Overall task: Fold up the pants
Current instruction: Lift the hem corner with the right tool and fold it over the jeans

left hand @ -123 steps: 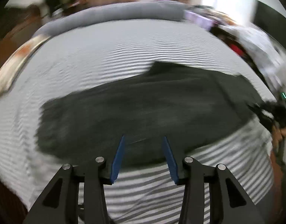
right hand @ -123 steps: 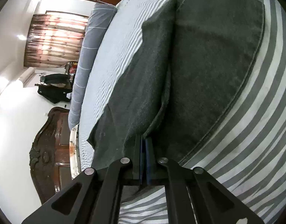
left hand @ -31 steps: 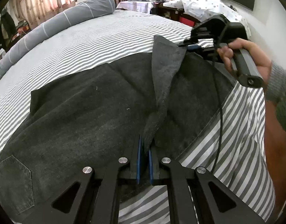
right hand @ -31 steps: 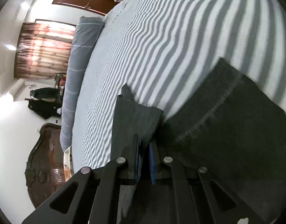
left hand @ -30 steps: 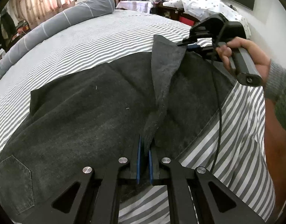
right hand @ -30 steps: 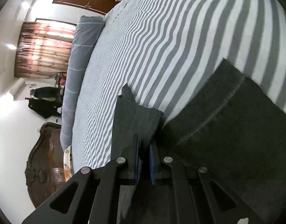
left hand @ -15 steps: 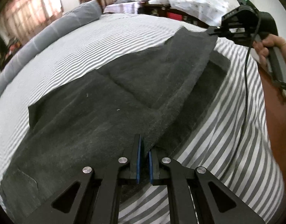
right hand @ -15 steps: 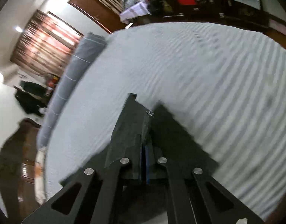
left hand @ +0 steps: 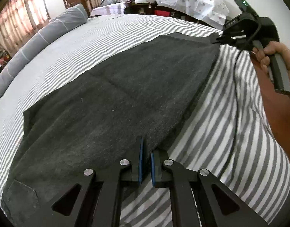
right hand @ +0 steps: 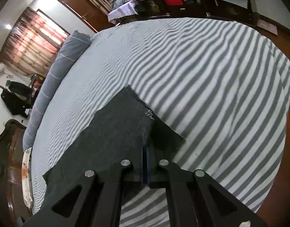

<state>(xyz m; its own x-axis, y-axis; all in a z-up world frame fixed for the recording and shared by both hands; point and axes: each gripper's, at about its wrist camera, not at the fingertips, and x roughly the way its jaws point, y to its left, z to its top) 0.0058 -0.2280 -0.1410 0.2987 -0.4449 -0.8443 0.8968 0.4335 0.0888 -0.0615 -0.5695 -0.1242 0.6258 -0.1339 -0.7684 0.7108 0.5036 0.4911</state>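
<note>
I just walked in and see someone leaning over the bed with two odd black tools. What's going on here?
A person is folding a pair of dark grey denim pants on a bed with a grey and white striped sheet, using a handheld black two-finger gripper in each hand. The left gripper is pinched shut on the near edge of the pants. The right gripper, held in the person's hand, is shut on the far corner. The top layer is stretched between them, being laid over the layer beneath.

Striped bed [left hand: 110, 43] lies bare beyond the pants [left hand: 116, 102]; bolster [left hand: 40, 37] borders its far edge.
</note>
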